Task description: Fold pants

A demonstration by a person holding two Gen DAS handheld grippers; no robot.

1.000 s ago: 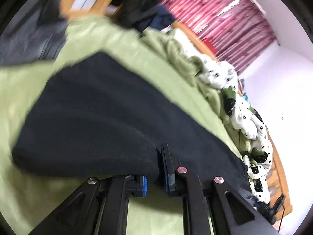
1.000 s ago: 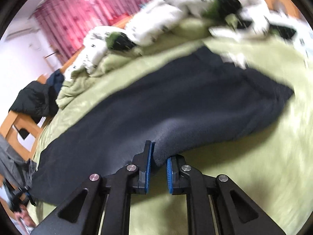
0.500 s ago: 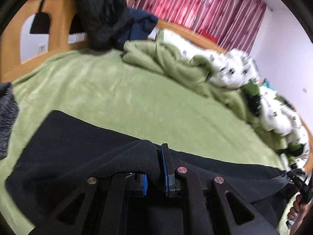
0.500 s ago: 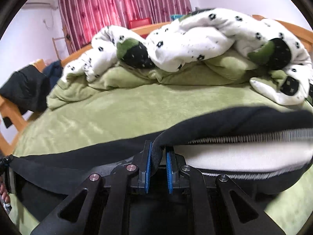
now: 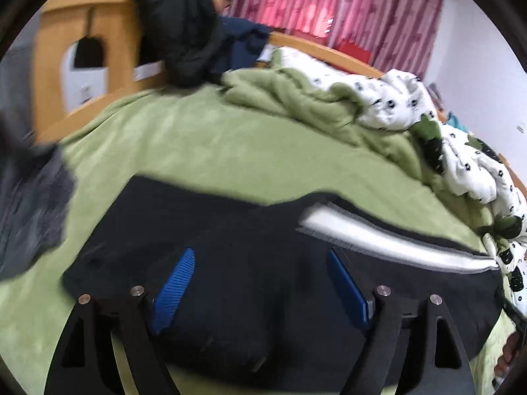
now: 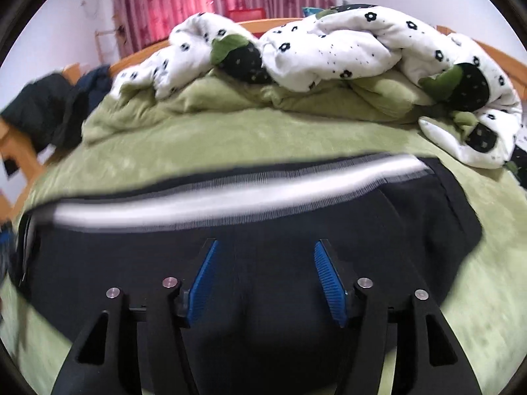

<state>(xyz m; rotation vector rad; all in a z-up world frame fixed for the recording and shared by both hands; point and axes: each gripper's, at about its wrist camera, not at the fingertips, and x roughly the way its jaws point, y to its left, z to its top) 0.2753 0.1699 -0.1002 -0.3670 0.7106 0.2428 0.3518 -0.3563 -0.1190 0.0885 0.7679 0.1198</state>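
Observation:
The black pants (image 5: 230, 230) lie on the green bed cover, with a white and grey ribbed waistband (image 5: 378, 237) along their far edge. They also fill the lower half of the right wrist view (image 6: 263, 237), waistband (image 6: 230, 197) across the middle. My left gripper (image 5: 260, 276) is open just above the pants, its blue pads apart and holding nothing. My right gripper (image 6: 265, 270) is open above the pants too, empty.
A rumpled white flowered duvet (image 6: 329, 49) and green blanket (image 5: 296, 98) pile up along the far side of the bed. Dark clothes (image 5: 184, 33) hang on the wooden bed frame (image 5: 82, 39). A grey garment (image 5: 29, 207) lies at the left. Red curtains hang behind.
Both grippers were shut on the pants' edge and carried it over the bed. Now both have opened and let go, and the pants lie on the bed.

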